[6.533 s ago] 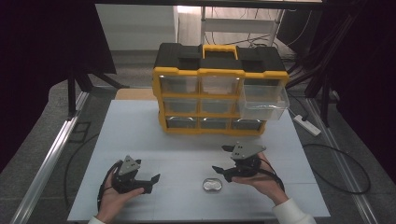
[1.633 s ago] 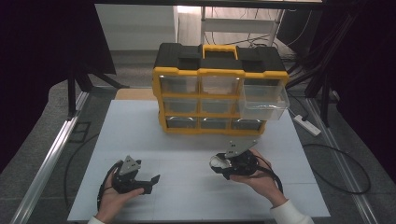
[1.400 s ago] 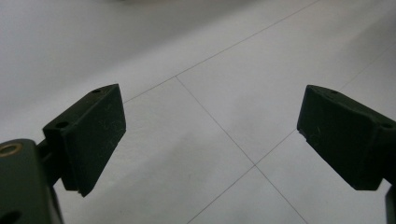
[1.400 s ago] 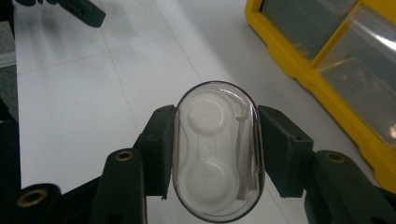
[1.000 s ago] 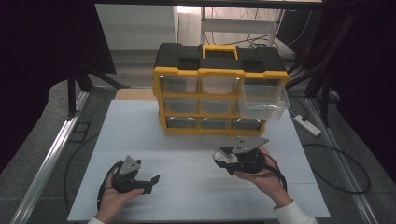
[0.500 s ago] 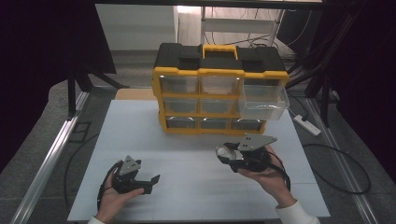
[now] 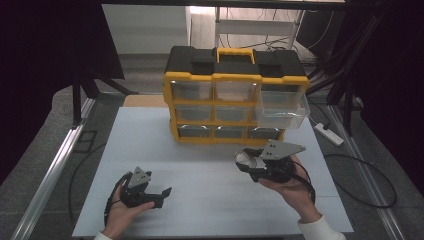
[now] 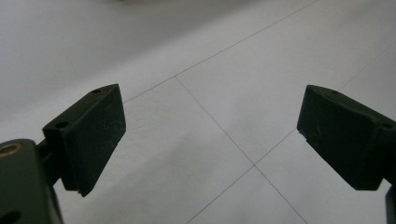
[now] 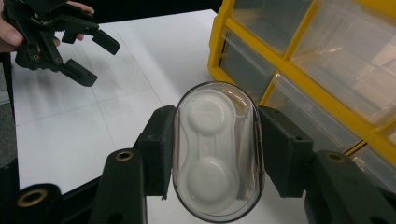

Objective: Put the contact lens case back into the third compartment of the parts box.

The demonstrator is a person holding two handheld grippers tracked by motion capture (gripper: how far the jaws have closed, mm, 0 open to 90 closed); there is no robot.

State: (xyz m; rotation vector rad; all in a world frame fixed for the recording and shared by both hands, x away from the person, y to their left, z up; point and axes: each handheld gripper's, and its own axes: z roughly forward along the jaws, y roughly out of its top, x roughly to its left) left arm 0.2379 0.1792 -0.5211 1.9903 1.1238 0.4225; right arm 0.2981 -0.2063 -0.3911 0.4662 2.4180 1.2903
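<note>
My right gripper (image 9: 215,154) pinches a clear oval case (image 9: 215,149) with a white insert across its width, one pad on each long side. I hold it lifted off the table (image 7: 210,200), toward the right edge, just in front of the yellow drawer cabinet (image 7: 235,95). My left gripper (image 8: 210,135) rests near the front left corner, jaws spread wide over bare tabletop.
</note>
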